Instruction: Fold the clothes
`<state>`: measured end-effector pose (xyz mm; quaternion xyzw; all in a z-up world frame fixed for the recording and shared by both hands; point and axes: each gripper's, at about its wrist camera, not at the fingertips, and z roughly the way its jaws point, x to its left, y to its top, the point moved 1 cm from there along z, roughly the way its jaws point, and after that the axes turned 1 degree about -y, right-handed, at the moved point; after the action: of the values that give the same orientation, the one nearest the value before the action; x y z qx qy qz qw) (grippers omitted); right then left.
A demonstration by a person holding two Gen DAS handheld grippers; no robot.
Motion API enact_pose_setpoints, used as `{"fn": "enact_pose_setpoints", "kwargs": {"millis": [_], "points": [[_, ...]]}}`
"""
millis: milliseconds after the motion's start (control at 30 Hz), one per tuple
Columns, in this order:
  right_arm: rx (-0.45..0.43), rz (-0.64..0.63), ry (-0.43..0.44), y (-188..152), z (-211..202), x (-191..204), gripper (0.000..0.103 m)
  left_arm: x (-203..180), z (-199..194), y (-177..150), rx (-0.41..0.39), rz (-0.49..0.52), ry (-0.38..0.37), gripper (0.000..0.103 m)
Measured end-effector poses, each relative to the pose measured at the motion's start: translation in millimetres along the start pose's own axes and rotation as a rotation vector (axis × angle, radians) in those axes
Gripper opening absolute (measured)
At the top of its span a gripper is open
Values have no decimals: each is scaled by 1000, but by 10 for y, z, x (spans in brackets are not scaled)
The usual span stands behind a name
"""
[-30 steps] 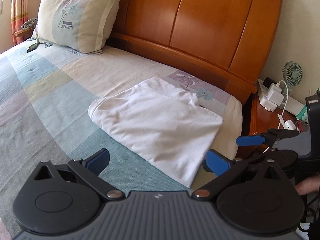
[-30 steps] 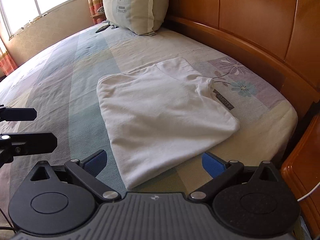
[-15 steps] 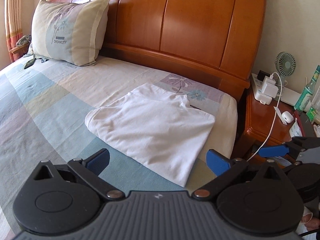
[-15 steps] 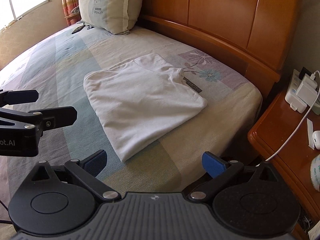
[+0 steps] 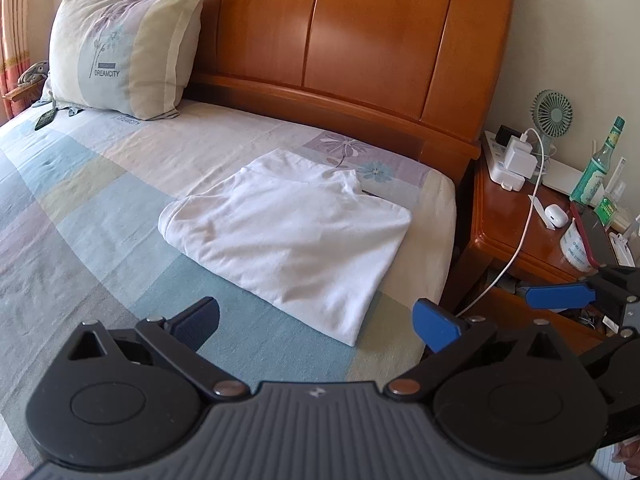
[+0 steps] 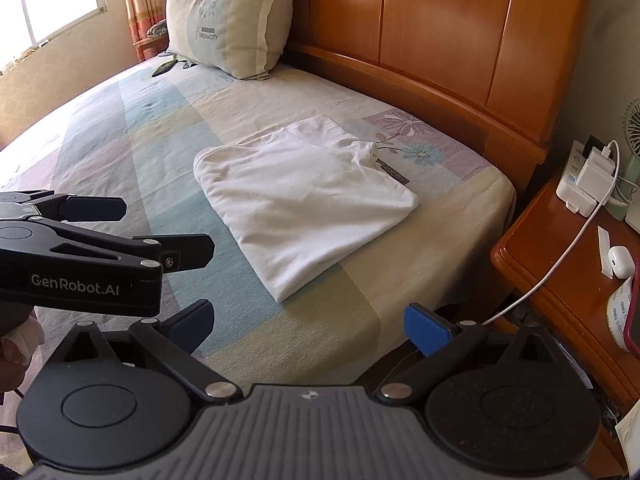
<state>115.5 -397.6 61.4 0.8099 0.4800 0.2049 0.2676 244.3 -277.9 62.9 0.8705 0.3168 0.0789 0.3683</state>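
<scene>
Both tongs were released and held nothing: the left gripper and the right gripper hung above the bed edge. The folded white shirt lay near the bed's corner by the headboard.

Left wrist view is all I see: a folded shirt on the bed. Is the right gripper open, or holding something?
Observer: The right gripper is open and empty, clear of the white shirt.
Operator: How does my left gripper look from that side?
Observer: The left gripper shows at the right view's left edge, open, short of the shirt and touching nothing.
Operator: Anything beside the pillow that I can't see?
Observer: A bright window is on the wall to the left of the pillow.
</scene>
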Motion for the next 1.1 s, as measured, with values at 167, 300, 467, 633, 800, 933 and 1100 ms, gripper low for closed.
{"fn": "enact_pose_setpoints", "kwargs": {"millis": [167,300,467,633,800,933,1100], "points": [[1,-7,6,14,3,22,103,16,-10,5,4,-6,4,102],[-6,-11,10,54,14,32,103,32,-17,15,6,-10,9,102],[-7,-20,10,84,33,49,103,45,1,26,17,-10,32,102],[0,-22,12,85,42,53,103,37,13,23,20,-4,29,102],[5,-22,11,97,52,48,103,36,31,33,26,-8,24,102],[5,-17,15,104,63,35,103,29,55,39,32,-9,30,102],[11,-16,22,102,95,24,103,44,78,38,39,-17,32,102]]}}
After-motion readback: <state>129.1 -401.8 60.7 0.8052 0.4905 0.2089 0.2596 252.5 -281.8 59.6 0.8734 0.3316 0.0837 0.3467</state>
